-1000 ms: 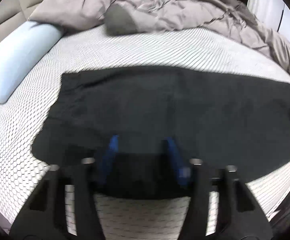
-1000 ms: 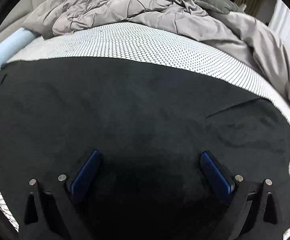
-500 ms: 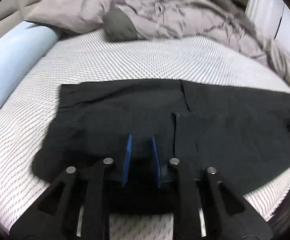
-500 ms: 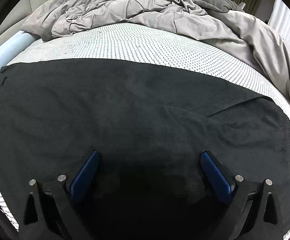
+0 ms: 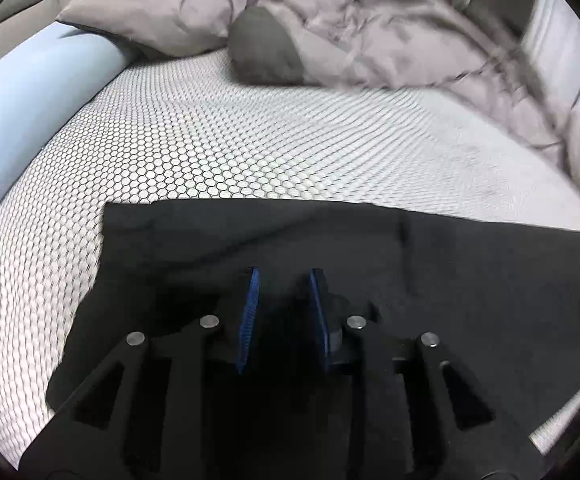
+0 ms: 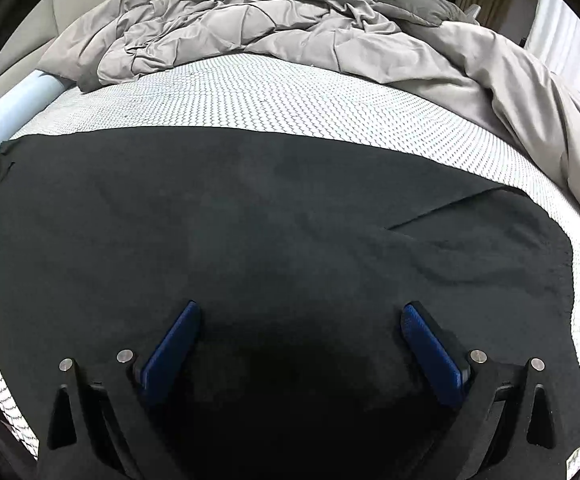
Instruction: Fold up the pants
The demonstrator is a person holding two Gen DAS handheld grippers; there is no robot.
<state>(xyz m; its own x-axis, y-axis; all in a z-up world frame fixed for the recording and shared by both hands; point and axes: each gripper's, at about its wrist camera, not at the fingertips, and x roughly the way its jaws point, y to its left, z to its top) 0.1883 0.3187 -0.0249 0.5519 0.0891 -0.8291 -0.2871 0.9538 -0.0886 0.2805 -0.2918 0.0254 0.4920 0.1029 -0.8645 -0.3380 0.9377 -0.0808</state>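
The pants [image 5: 429, 280] lie flat on the honeycomb-patterned mattress [image 5: 250, 140], a dark slab whose long axis runs left to right across both wrist views. Far edge is straight and roughly parallel to the bed's near side; the crumpled duvet [image 6: 290, 32] and the pale blue bolster [image 5: 22, 120] sit well beyond it, clear of the work.

My left gripper [image 5: 282, 280] is over the left end of the garment, pitched steeply down. Its blue pads are close together with a narrow gap, and the jaws are opening at this moment. Dark cloth sits behind and under the gap, but black on black I cannot tell whether a pinch of fabric is between the pads; I see no raised fold there. The left short edge of the pants lies just left of this gripper.

My right gripper [image 6: 297, 312] hangs over the broad middle-right stretch, jaws spread wide, nothing between them. A diagonal flap edge shows to its right, near the right end [image 6: 489, 220].

Judgement: the fold that counts is end over end along that long axis. The left hand is the nearer to a short edge, so it would carry the left end across toward the right; the right hand is placed to pin or meet it. Risk: grabbing one layer only.
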